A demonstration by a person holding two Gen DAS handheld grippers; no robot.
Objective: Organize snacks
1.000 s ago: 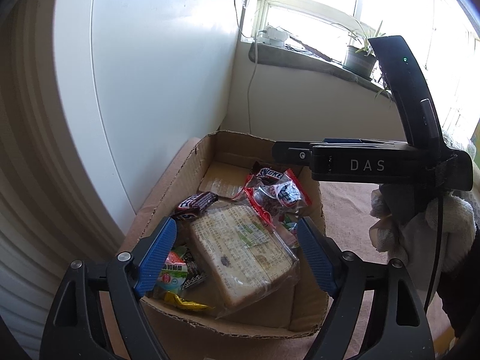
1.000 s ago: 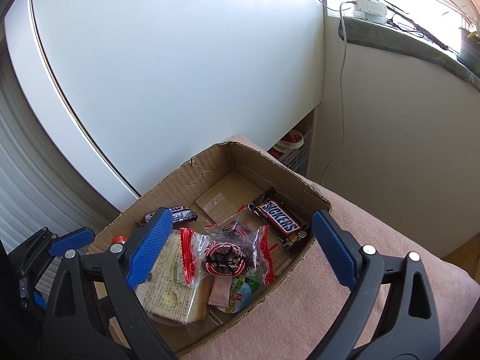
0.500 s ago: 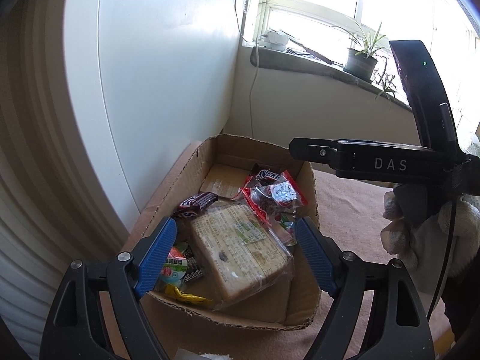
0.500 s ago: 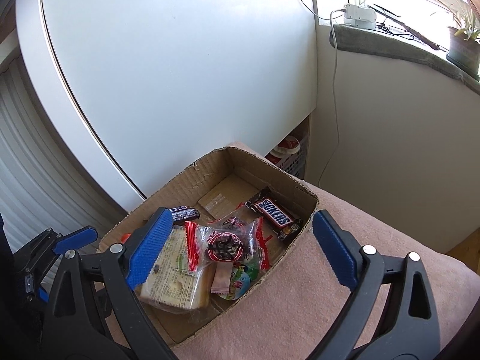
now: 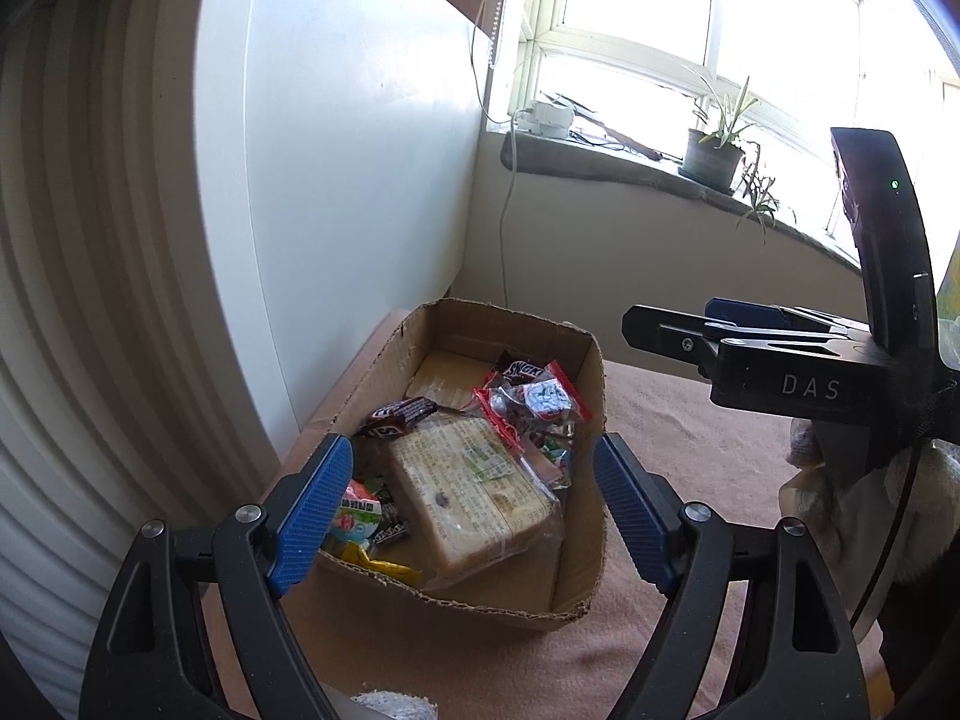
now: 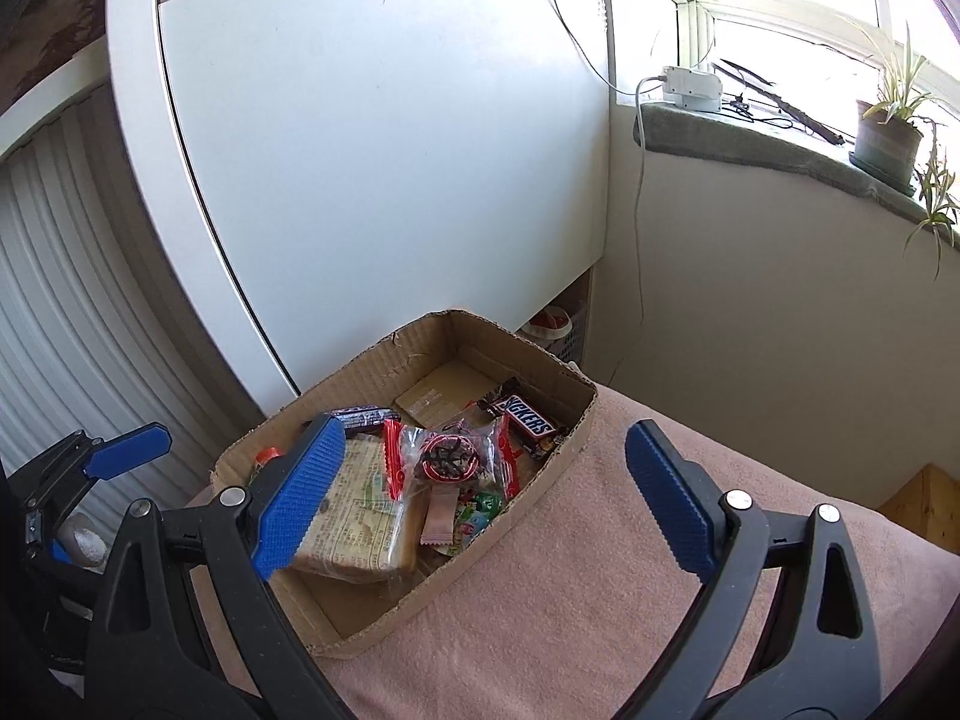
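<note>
At the far left a ribbed white shutter (image 6: 72,276) runs down beside a tall, smooth white cabinet panel (image 6: 384,168). The left gripper (image 5: 474,504) hangs with its two blue ribbed pads wide apart and nothing between them; seen along its fingers, they frame the near end of the cardboard box (image 5: 576,576) from above without touching it.

The box, open-topped with torn, corrugated rims, sits at the far left corner of a surface covered in pink, slightly fuzzy cloth (image 6: 600,588), its long side just beside the cabinet panel. Inside it lie the snacks. At the near left end is a heap of small bright wrappers (image 5: 360,516). A dark mini bar (image 5: 399,414) rests along the left wall. The big rectangular slab in clear crinkled film (image 5: 474,492) fills the middle. A clear bag with red edges (image 6: 450,456) leans on the slab's right side. A brown Snickers bar (image 6: 528,423) lies against the right wall toward the far end, where bare cardboard floor shows.

The right gripper (image 6: 486,498) is also spread open and empty. Its left pad overlaps the slab in the view, and its right pad hangs over bare cloth outside the box.

Farther right, past the far edge, a white basket (image 6: 555,330) sits low under the cabinet, a cord (image 6: 639,210) drops from a white adapter (image 6: 690,87) on the grey sill, and a potted plant (image 6: 888,138) stands by the bright window. In the left wrist view the right gripper's black body marked DAS, held by a hand in a pale fuzzy glove (image 5: 840,498), crosses the right side.
</note>
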